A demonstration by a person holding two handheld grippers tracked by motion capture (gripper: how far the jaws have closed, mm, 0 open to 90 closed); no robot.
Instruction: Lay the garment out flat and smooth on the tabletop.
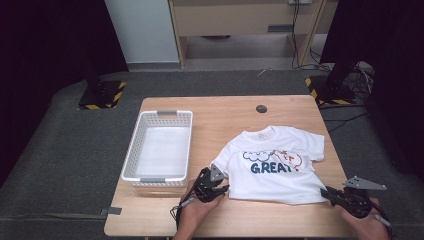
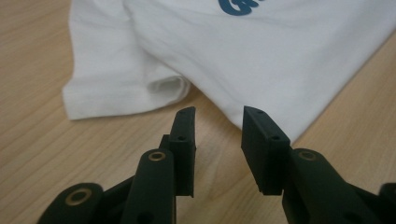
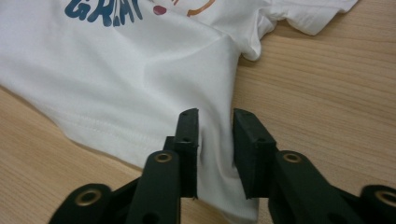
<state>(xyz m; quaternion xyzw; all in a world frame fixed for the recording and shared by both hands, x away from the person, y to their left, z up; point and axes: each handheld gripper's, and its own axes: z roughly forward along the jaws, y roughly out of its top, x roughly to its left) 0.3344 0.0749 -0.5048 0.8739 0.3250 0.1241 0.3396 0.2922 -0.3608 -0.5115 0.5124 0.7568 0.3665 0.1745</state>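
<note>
A white T-shirt [image 1: 276,165] lies spread flat on the right half of the wooden desk [image 1: 225,112], chest up, collar toward the far edge and hem toward the person. Its right sleeve and side come close to the desk's right edge, and the hem lies a little back from the near edge, leaving a bare strip of wood along the front. The middle of the desk, between the shirt and the white slotted basket [image 1: 159,147] on the left, is open wood, as is the far band where a small dark round disc [image 1: 261,108] sits.

The shirt carries a blue cloud outline, an orange outline beside it and the blue word "GREAT" across the chest. The cloth is smooth in the body, with soft folds at the sleeves and a stitched hem.

The left gripper [image 1: 212,187] sits at the shirt's near left corner; in the left gripper view its jaws stand part open over bare wood, just short of the hem, with nothing between them. The right gripper [image 1: 334,196] sits at the near right corner; in the right gripper view its jaws stand slightly apart with the shirt's corner lying in the gap, the pads not pressing on it.
</note>
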